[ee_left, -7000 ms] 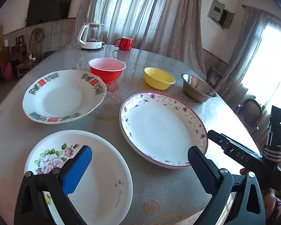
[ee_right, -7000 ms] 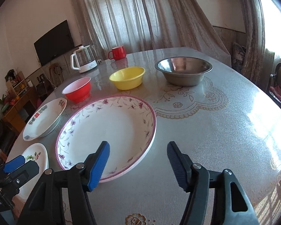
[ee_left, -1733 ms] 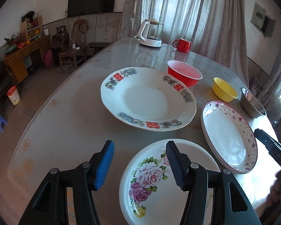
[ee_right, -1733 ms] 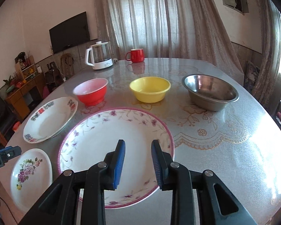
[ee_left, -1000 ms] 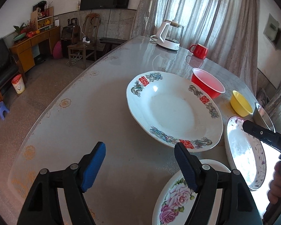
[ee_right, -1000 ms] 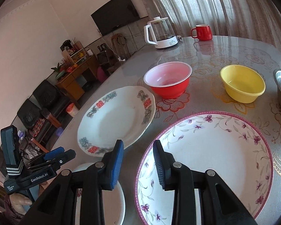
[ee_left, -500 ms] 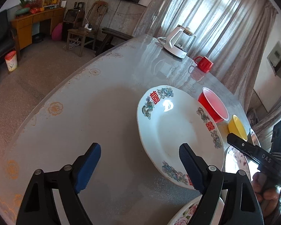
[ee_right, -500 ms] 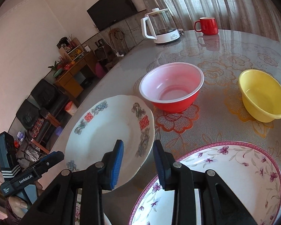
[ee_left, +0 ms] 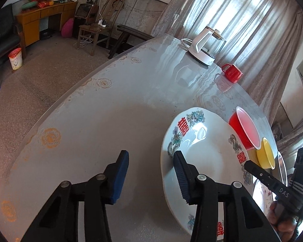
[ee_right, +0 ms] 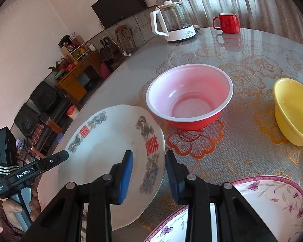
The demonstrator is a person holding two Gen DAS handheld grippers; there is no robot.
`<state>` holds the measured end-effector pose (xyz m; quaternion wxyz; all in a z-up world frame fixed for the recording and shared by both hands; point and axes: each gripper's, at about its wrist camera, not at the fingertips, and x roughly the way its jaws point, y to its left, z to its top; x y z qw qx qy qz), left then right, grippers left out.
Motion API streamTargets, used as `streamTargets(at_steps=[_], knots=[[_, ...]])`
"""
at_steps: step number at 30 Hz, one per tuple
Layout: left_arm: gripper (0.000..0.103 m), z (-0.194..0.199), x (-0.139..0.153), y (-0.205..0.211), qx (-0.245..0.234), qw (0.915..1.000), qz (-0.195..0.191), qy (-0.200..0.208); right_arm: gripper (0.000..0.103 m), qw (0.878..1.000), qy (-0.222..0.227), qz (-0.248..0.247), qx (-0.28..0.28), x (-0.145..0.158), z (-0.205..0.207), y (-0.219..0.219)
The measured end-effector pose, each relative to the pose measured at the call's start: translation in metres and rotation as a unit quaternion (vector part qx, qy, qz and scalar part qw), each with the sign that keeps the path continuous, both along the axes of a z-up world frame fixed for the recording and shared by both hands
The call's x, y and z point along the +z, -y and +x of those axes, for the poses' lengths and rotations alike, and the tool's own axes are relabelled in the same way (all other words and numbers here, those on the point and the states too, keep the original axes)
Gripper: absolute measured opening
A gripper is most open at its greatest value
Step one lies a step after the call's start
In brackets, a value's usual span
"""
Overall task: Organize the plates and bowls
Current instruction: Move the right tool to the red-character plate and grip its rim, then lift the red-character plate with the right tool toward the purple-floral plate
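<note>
Where sheer curtains [ee_left: 242, 20] glow, glossy floral table [ee_left: 111, 111], left tool [ee_left: 151, 168] narrowing empty, right tool [ee_right: 149, 173] narrow, empty.

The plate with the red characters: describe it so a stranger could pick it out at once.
Start at the round table with the kettle at its far edge. Nearer than the red bowl lies the plate with red characters. Only it bears red characters; the purple-rimmed plate beside it has small flowers instead.

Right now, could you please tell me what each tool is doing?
Left tool: open, just been closing around the plate rim.
Right tool: open, straddling the opposite rim.
</note>
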<state>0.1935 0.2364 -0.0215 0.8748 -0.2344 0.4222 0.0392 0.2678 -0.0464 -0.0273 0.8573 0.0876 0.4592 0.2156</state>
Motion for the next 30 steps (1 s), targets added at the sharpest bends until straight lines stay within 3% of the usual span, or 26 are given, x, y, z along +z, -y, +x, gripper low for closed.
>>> streamTargets(at_steps=[3, 6, 9, 16, 20, 24, 26, 30], knots=[[0.032, 0.009, -0.001, 0.006, -0.016, 0.9999, -0.006, 0.003, 0.028, 1.000, -0.007, -0.012, 0.005, -0.005, 0.006, -0.004], [0.030, 0.020, -0.009, 0.013, -0.040, 0.9989, -0.018, -0.015, 0.022, 1.000, -0.015, -0.023, 0.007, -0.011, 0.009, -0.008], [0.029, 0.019, -0.009, 0.022, -0.054, 0.9984, 0.014, -0.011, 0.022, 1.000, -0.022, -0.012, 0.013, -0.013, 0.012, -0.006], [0.028, 0.020, -0.010, 0.022, -0.082, 0.9964, 0.020, -0.001, 0.029, 0.998, -0.020, -0.039, 0.033, -0.014, 0.014, -0.018], [0.030, 0.022, -0.012, 0.021, -0.081, 0.9965, 0.012, 0.018, 0.030, 0.999, -0.019, -0.040, 0.030, -0.016, 0.018, -0.019], [0.044, 0.020, -0.010, 0.030, -0.082, 0.9961, 0.019, 0.025, 0.030, 0.999, -0.018, -0.041, 0.030, -0.016, 0.017, -0.017], [0.044, 0.019, -0.009, 0.029, -0.073, 0.9971, 0.012, 0.019, 0.030, 0.998, -0.023, -0.047, 0.025, -0.014, 0.015, -0.019], [0.028, 0.016, -0.010, 0.019, -0.059, 0.9981, -0.013, 0.009, 0.030, 0.999, -0.025, -0.044, 0.013, -0.011, 0.013, -0.021]])
